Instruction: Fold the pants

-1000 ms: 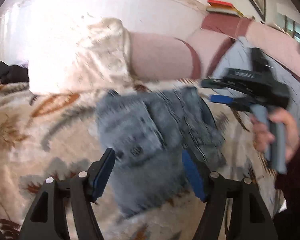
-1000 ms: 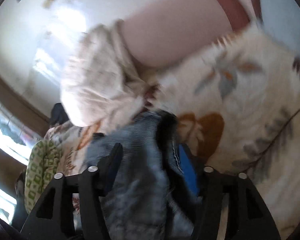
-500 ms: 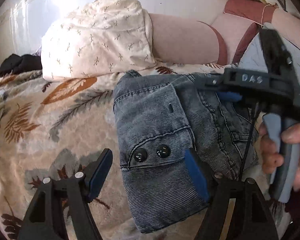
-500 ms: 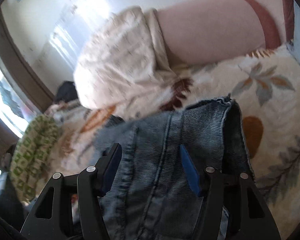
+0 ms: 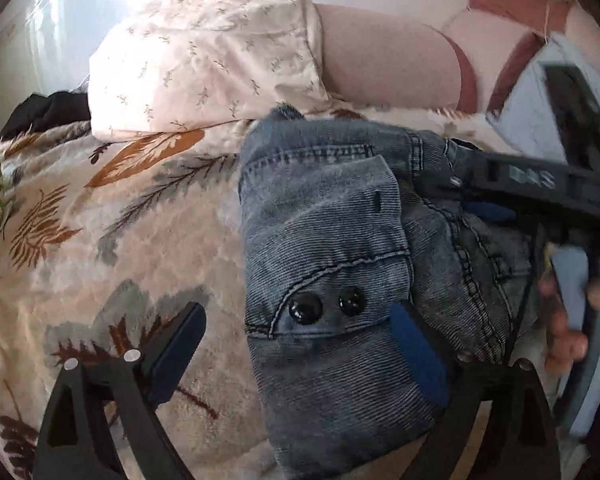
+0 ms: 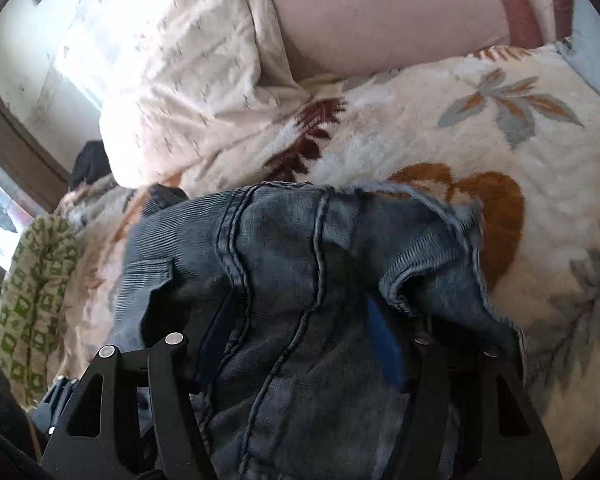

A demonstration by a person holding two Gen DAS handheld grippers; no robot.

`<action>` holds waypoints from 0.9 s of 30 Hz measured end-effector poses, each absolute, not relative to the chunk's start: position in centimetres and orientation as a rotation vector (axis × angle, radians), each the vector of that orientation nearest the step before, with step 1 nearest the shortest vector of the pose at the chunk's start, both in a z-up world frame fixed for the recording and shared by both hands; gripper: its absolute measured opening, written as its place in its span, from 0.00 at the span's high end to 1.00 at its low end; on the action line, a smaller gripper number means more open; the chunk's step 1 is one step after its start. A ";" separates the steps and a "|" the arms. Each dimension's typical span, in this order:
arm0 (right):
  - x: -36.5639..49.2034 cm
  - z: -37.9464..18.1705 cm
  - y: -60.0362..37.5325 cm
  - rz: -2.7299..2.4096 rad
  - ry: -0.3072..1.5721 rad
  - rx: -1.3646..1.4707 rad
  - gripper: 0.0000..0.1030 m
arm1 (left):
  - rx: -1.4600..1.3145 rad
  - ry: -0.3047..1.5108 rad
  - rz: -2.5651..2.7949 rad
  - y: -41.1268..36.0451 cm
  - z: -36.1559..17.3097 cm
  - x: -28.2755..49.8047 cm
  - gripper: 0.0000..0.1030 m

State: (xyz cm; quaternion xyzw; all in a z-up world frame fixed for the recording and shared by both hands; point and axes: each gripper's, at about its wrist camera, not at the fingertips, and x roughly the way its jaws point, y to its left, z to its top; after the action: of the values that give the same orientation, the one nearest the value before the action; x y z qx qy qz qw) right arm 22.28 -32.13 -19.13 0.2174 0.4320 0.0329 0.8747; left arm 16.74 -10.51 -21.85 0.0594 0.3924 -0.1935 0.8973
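Your folded denim pants (image 5: pixel 340 264) lie on a leaf-print blanket (image 5: pixel 100 240) covering the bed, in front of both pairs of fingers. Your left gripper (image 5: pixel 300 352) has just been opening; its fingers stand wide, the left one over bare blanket, the right one over the pocket flap near two black buttons (image 5: pixel 328 306), gripping nothing. Your right gripper (image 6: pixel 300 344) has also been opening, its fingers partly apart over the denim's seams, not pinching it. Beyond the pants rest a sprig-print pillow (image 5: pixel 204 52) and a pink bolster (image 5: pixel 384 60).
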 end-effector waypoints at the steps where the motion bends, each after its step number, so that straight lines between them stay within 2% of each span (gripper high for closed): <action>1: 21.3 -18.3 -32.1 0.058 0.887 0.467 0.36 | 0.116 0.811 -0.401 -10.3 -21.3 16.5 0.08; 3: 20.2 -17.0 -31.8 0.045 0.877 0.465 0.31 | 0.123 0.791 -0.395 -10.0 -20.2 15.9 0.08; 9: 13.9 -12.7 -30.8 0.000 0.758 0.409 0.26 | 0.145 0.670 -0.360 -8.7 -16.7 12.9 0.07; 14: 8.6 -10.2 -29.2 -0.077 0.651 0.312 0.23 | 0.117 0.575 -0.314 -7.3 -13.8 10.6 0.03; 18: 5.1 -8.4 -27.9 -0.109 0.530 0.271 0.17 | 0.127 0.483 -0.250 -6.2 -11.7 8.7 0.00; 23: 2.5 -6.3 -25.7 -0.125 0.391 0.199 0.15 | 0.127 0.407 -0.189 -4.5 -11.0 6.9 0.00; 27: 1.5 -5.8 -24.9 -0.131 0.316 0.189 0.13 | 0.085 0.411 -0.185 -3.4 -11.2 6.7 0.00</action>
State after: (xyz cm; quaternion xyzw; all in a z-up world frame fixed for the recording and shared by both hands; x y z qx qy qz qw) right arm 1.47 -24.92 -5.80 0.0937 0.1570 -0.0649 0.9810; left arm 6.69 -3.41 -11.23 0.0424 0.2036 -0.0916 0.9738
